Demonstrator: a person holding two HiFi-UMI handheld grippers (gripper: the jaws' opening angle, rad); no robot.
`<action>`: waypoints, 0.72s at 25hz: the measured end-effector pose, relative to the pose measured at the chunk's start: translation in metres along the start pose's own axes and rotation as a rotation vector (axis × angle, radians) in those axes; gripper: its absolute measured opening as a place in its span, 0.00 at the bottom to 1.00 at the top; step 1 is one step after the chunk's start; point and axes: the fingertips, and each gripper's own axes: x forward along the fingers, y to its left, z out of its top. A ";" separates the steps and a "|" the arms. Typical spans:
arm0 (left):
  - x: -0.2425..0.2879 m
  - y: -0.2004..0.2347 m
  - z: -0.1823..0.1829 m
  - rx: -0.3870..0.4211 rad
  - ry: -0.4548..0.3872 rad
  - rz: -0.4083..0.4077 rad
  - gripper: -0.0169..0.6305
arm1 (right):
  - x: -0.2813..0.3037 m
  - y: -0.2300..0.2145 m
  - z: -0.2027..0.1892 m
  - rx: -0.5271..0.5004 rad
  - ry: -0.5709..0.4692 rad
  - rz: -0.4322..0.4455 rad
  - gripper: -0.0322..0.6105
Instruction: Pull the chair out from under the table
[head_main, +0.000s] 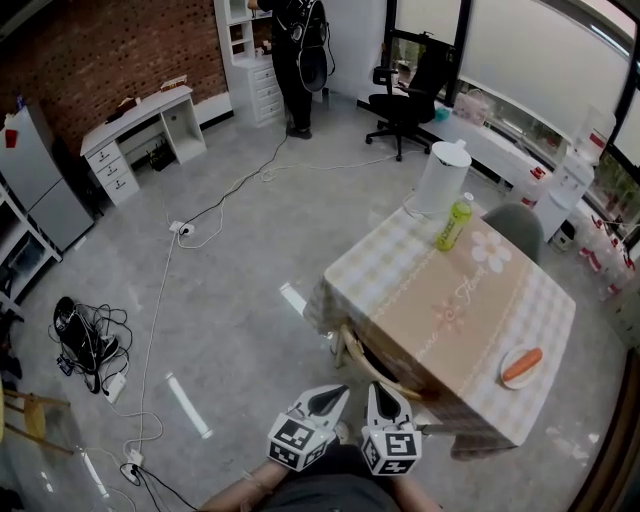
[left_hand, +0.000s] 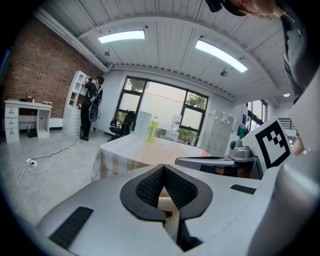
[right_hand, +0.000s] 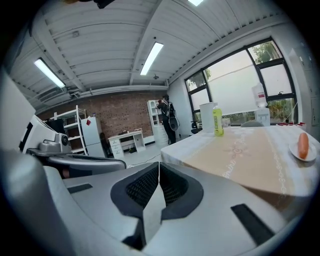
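Cloth in pale checks covers the table (head_main: 450, 300) in the head view. The chair (head_main: 358, 362) is tucked under the table's near corner, only its curved wooden back showing past the cloth. On the table's far end stands a green bottle (head_main: 453, 222); on its near right side lies a plate (head_main: 520, 368) with a carrot. The left gripper (head_main: 328, 400) and right gripper (head_main: 388, 400) are side by side just short of the table's near corner, close to the chair back but apart from it. A person (head_main: 298, 55) stands well beyond the table by white shelving.

From the left gripper view, the left gripper (left_hand: 162, 168) has its dark ribbed pads pressed together, nothing gripped. The table (left_hand: 140, 149) lies ahead of it, with the bottle (left_hand: 151, 129) on top.

From the right gripper view, the right gripper (right_hand: 159, 165) is likewise closed tip to tip and empty. The table (right_hand: 240, 155) stretches to its right, bearing the bottle (right_hand: 217, 120) and the plate (right_hand: 302, 150).
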 end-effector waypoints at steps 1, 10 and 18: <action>0.004 0.003 0.002 -0.003 -0.001 -0.004 0.04 | 0.006 -0.001 0.002 -0.001 -0.001 0.004 0.07; 0.038 0.015 0.001 0.005 0.009 -0.068 0.04 | 0.034 -0.021 0.000 -0.002 0.004 -0.018 0.07; 0.052 0.002 -0.014 0.006 0.039 -0.143 0.04 | 0.028 -0.031 -0.014 0.011 0.020 -0.045 0.07</action>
